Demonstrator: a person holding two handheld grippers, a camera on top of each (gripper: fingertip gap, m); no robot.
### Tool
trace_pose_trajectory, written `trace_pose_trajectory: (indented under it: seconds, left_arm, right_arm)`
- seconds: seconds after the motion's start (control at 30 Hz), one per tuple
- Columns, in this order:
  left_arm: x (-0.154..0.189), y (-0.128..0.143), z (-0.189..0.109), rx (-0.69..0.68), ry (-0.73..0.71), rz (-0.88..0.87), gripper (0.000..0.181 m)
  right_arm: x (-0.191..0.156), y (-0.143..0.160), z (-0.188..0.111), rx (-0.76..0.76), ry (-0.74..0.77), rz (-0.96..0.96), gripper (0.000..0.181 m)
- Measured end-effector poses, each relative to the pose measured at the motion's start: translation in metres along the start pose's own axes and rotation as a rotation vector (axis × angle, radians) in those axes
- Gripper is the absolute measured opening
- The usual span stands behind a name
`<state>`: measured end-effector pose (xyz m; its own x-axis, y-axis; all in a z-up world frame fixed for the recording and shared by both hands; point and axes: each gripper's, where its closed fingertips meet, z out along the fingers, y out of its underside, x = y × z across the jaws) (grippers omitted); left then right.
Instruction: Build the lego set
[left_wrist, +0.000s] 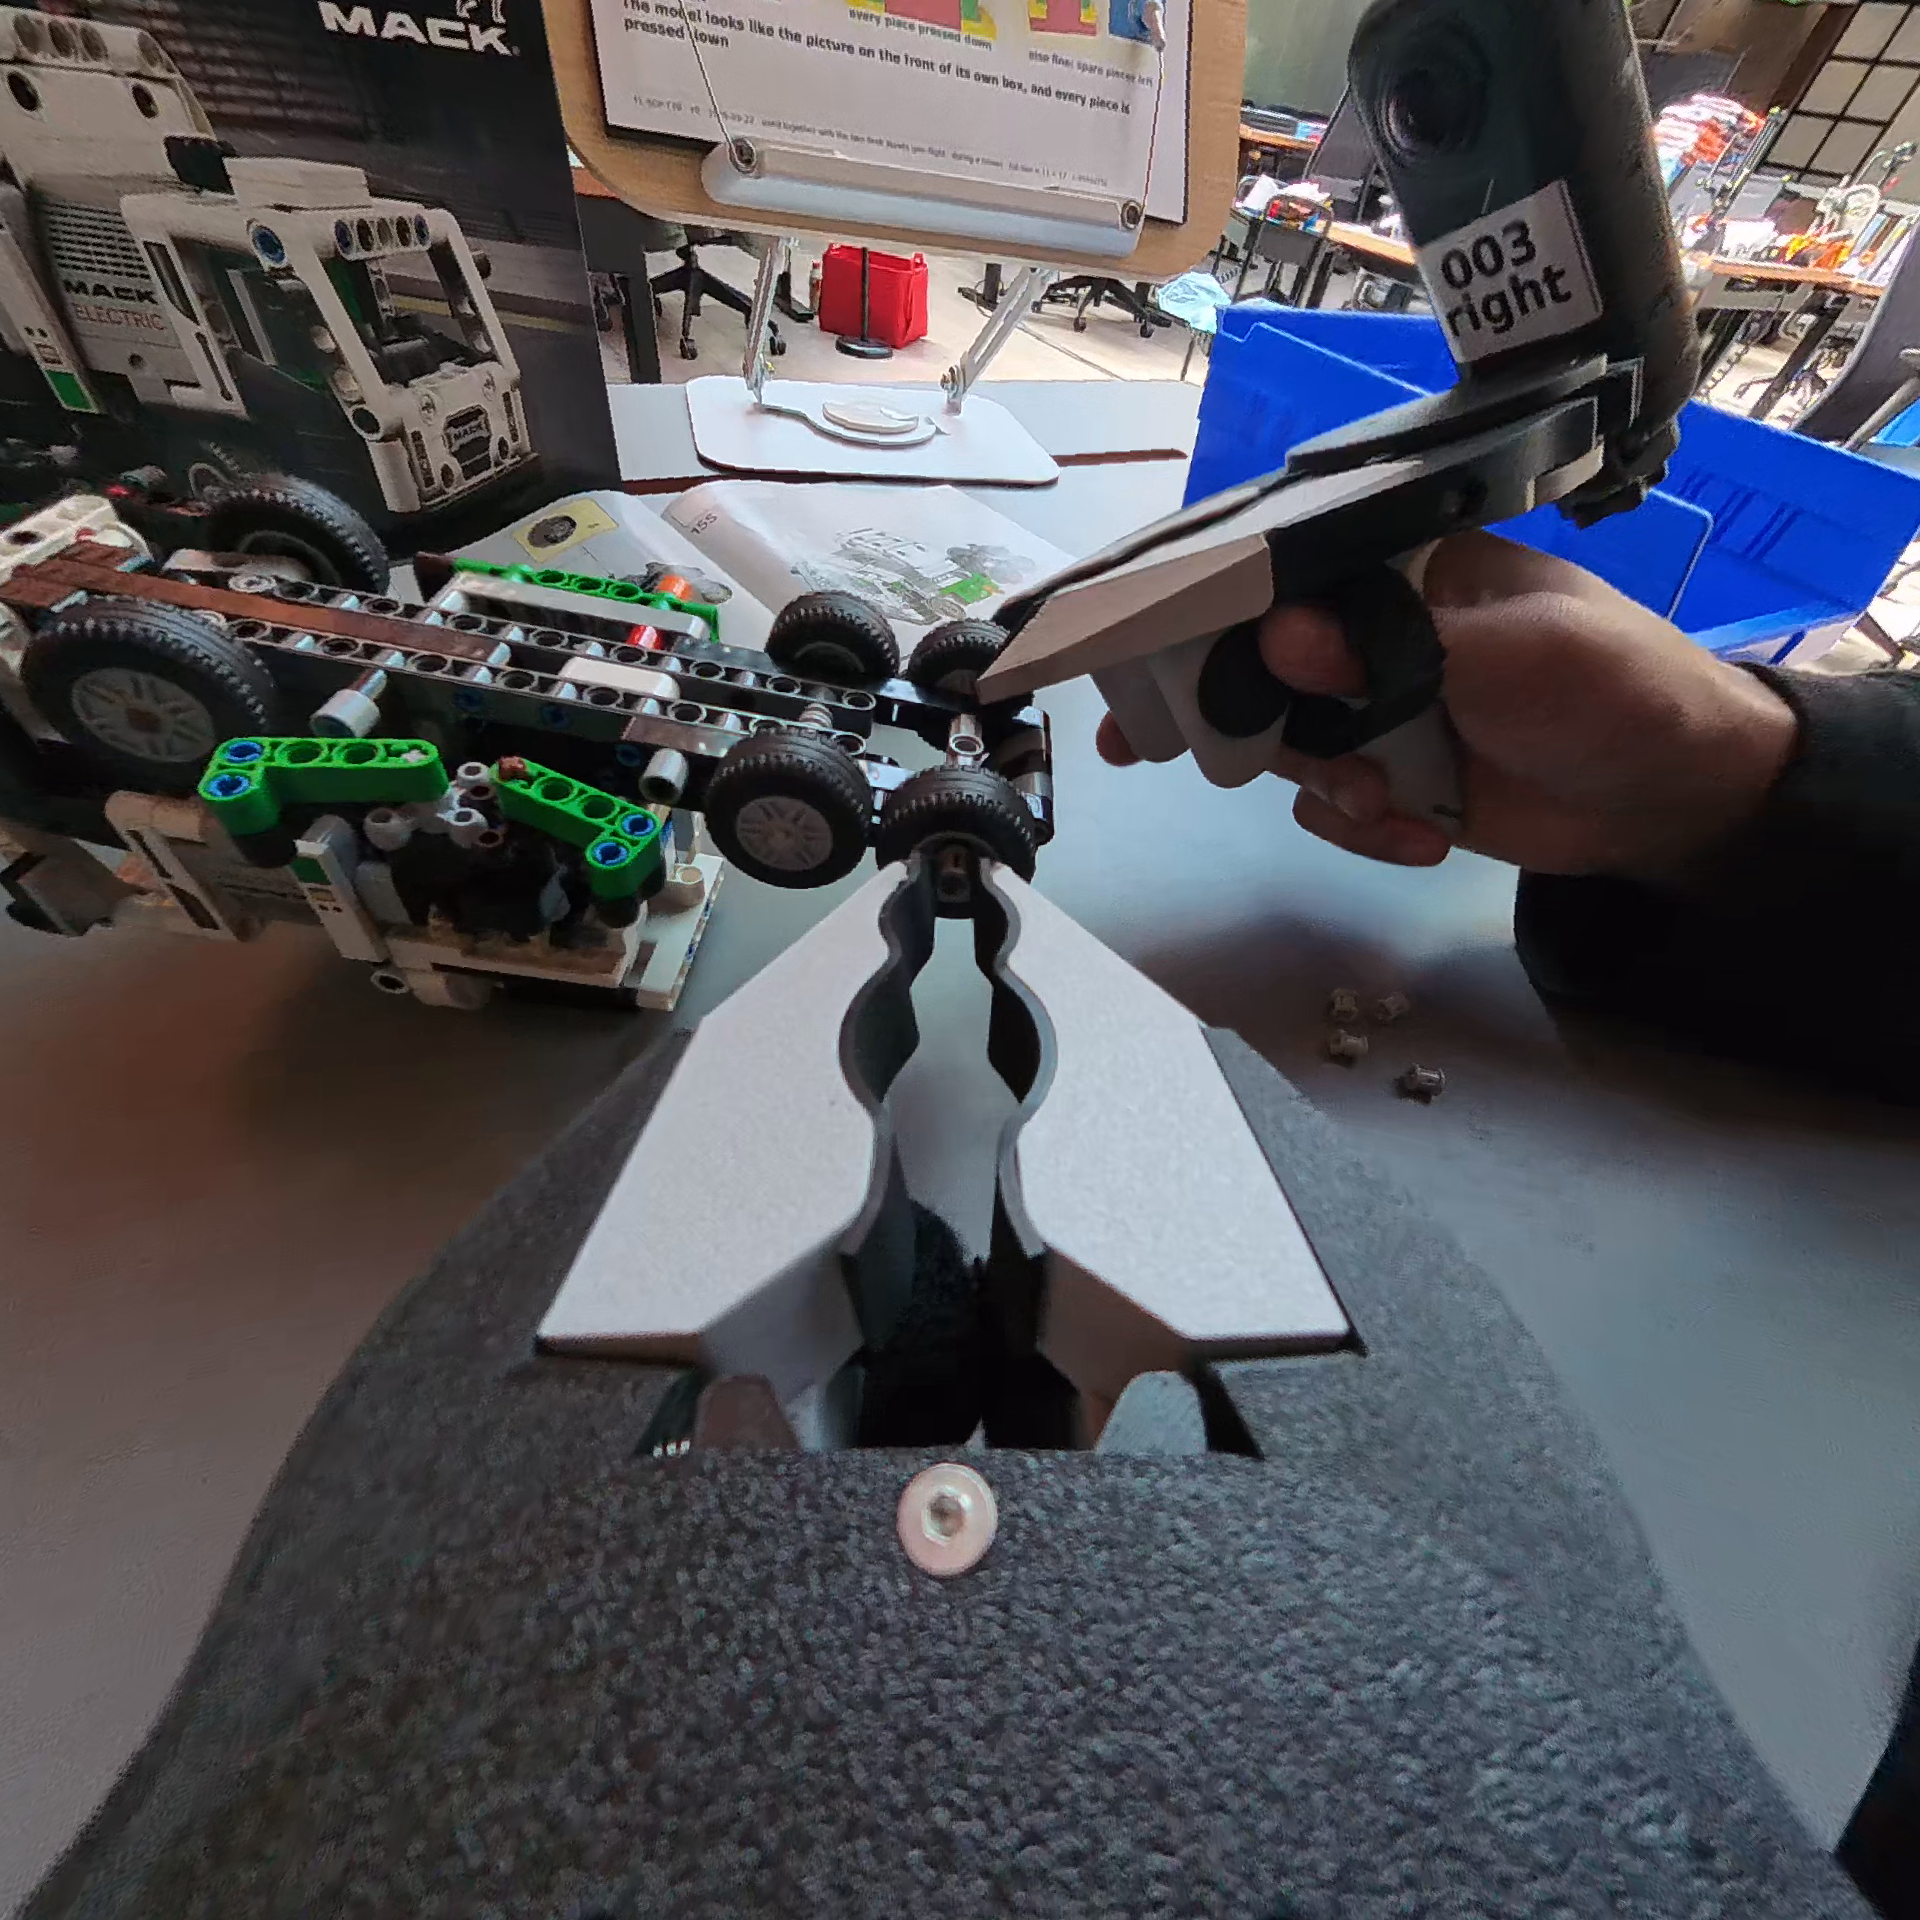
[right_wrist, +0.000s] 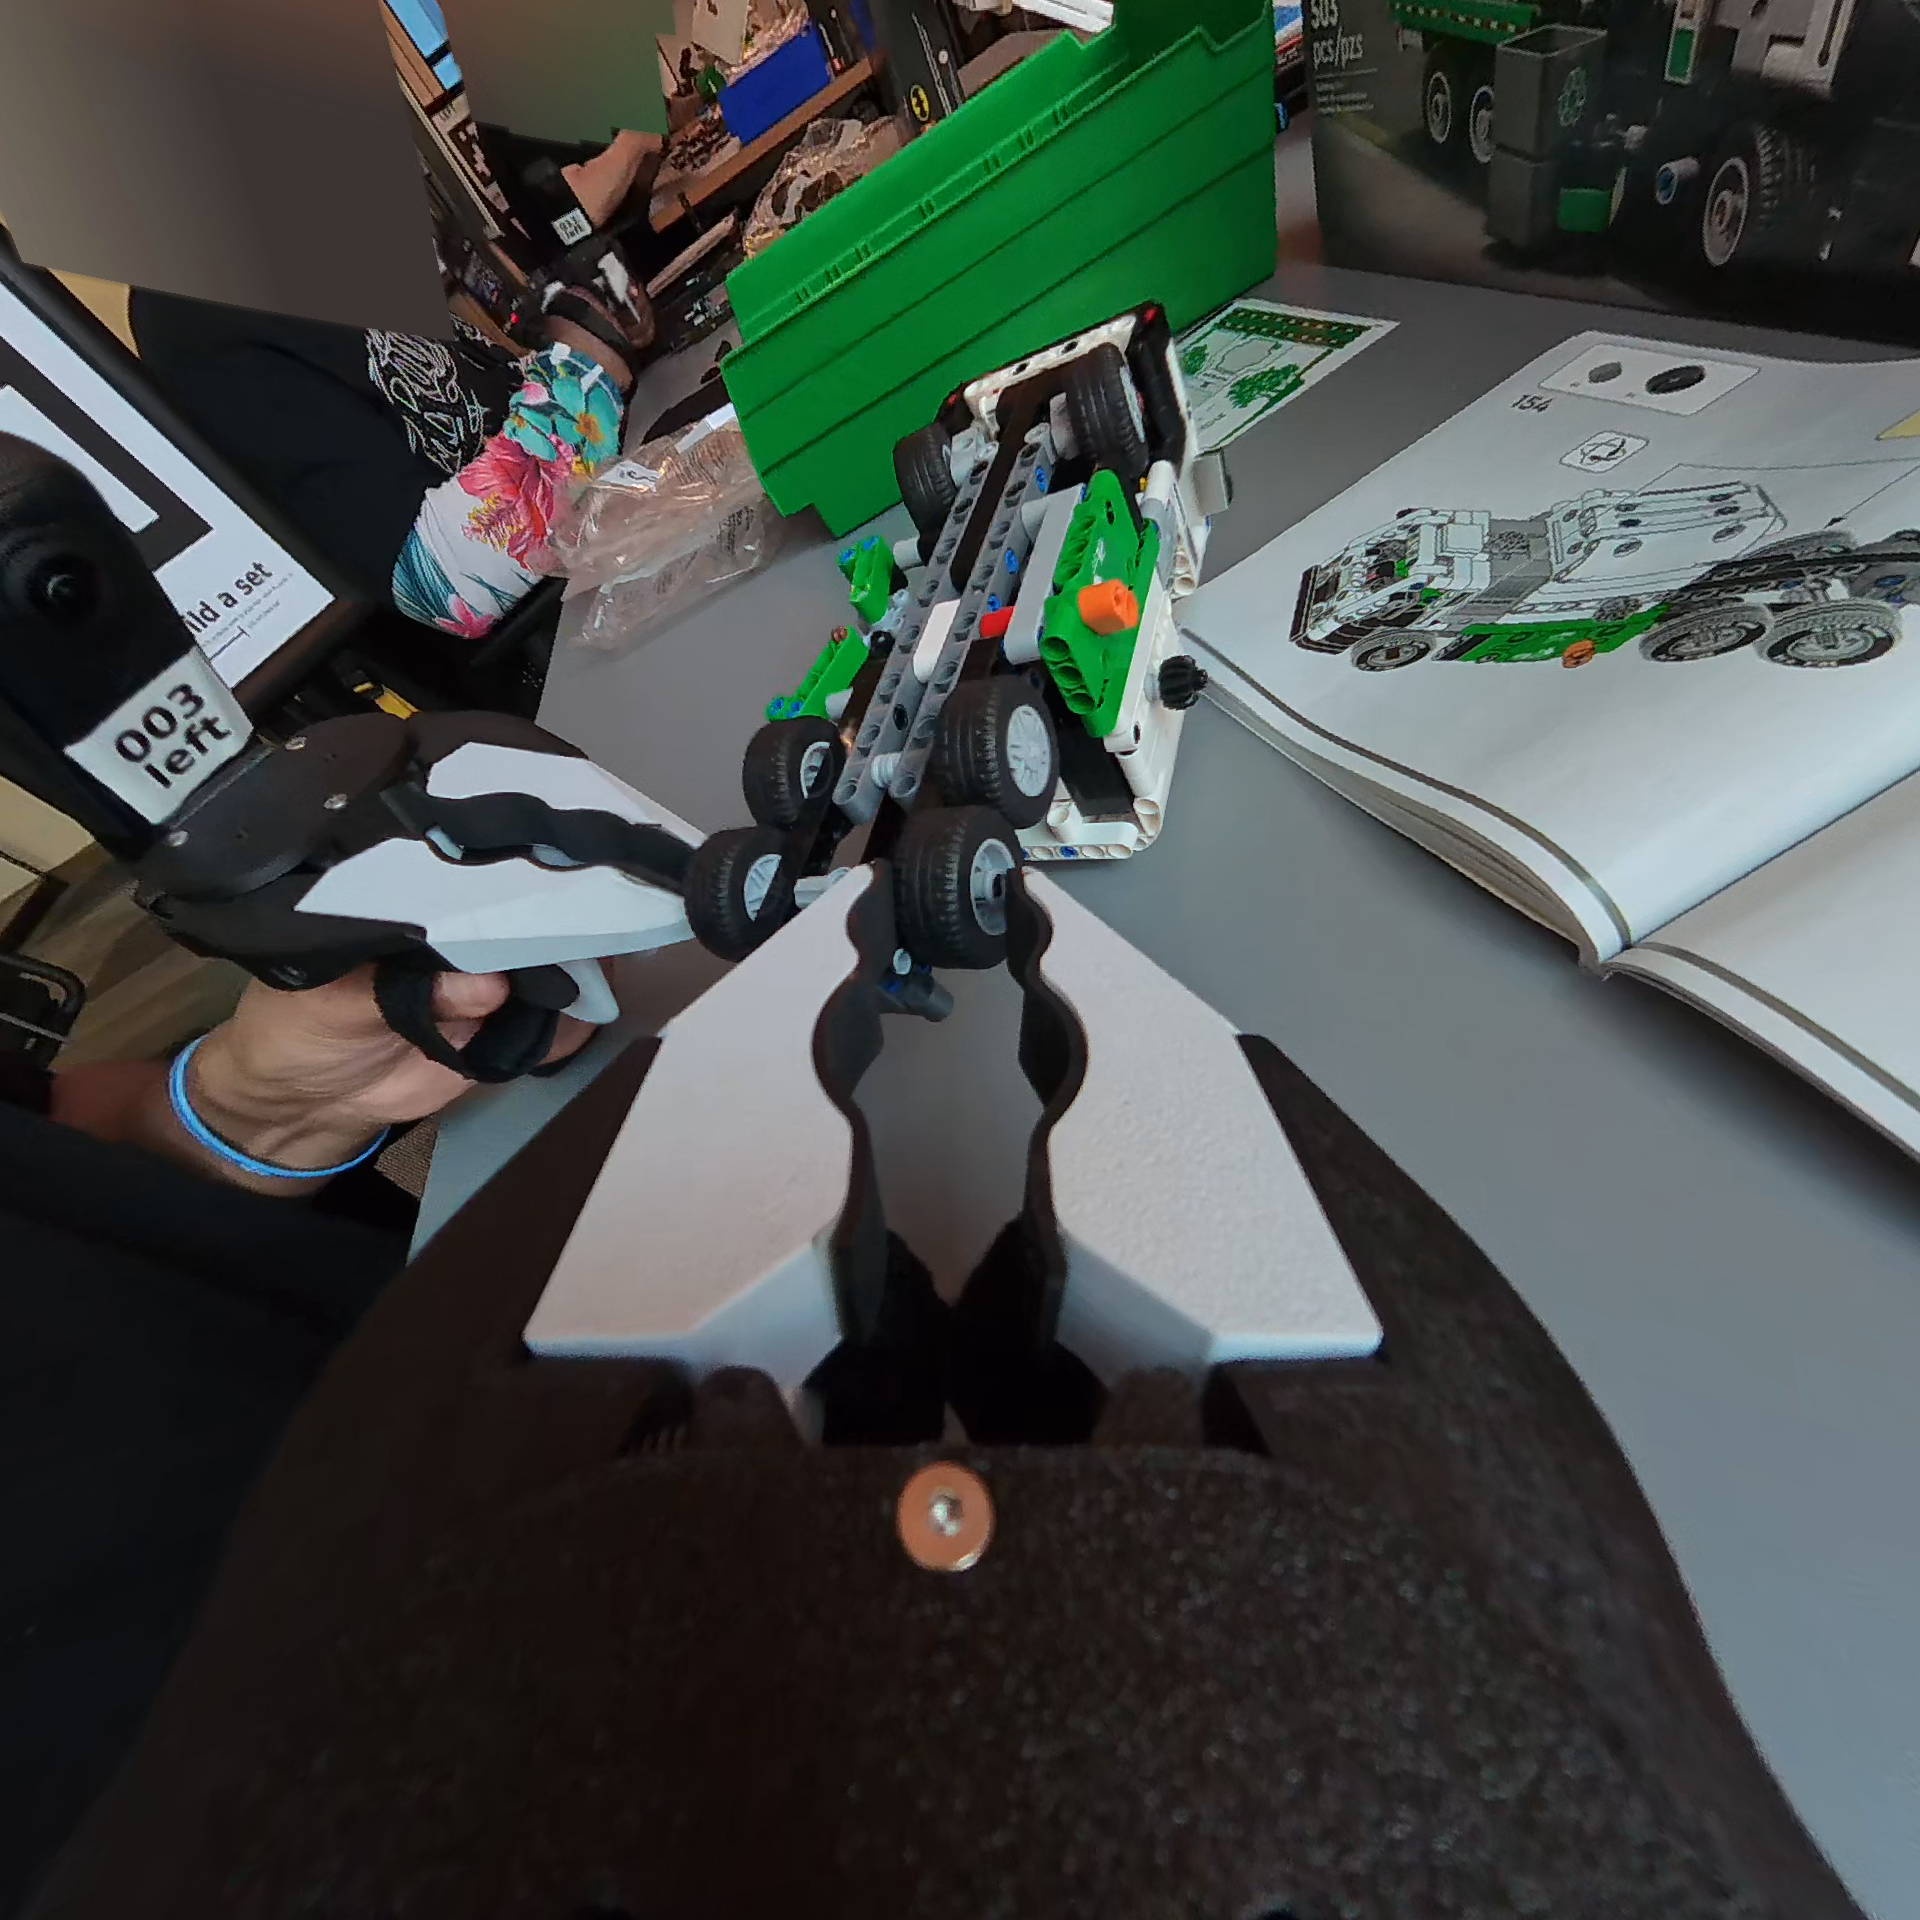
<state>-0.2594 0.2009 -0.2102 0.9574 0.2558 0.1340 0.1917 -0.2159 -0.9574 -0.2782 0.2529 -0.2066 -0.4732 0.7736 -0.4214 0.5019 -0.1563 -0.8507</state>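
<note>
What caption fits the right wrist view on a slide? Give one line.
Both claws meet at the rear wheels of the upturned lego truck, right claw around one wheel, open instruction booklet alongside.

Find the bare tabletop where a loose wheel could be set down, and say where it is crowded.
Bare grey table lies before the truck model, left of the small grey pins. More lies near the open instruction booklet. Crowded: the rear wheels, where both grippers meet, and the green bin with plastic bags.

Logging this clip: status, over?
Left gripper and right gripper each pinch a rear wheel. Truck upside down on table. Nothing blocking.
</note>
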Motion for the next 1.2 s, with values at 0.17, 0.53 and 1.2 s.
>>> trace_pose_trajectory:
  seconds: [0.17, 0.53, 1.2]
  left_arm:
    - [-0.0016, 0.001, -0.0065, 0.002, -0.008, 0.056, 0.003]
    - [-0.0002, 0.0005, -0.0067, 0.005, 0.0, 0.062, 0.0]
    - [0.0007, 0.0022, -0.0069, -0.006, 0.013, 0.062, 0.004]
  right_arm:
    - [-0.0023, -0.0003, 0.0012, 0.003, -0.015, 0.024, 0.02]
    - [-0.0032, 0.0017, 0.0011, -0.009, 0.004, 0.017, 0.02]
    - [-0.0054, 0.0031, 0.0014, -0.016, 0.0, 0.014, 0.02]
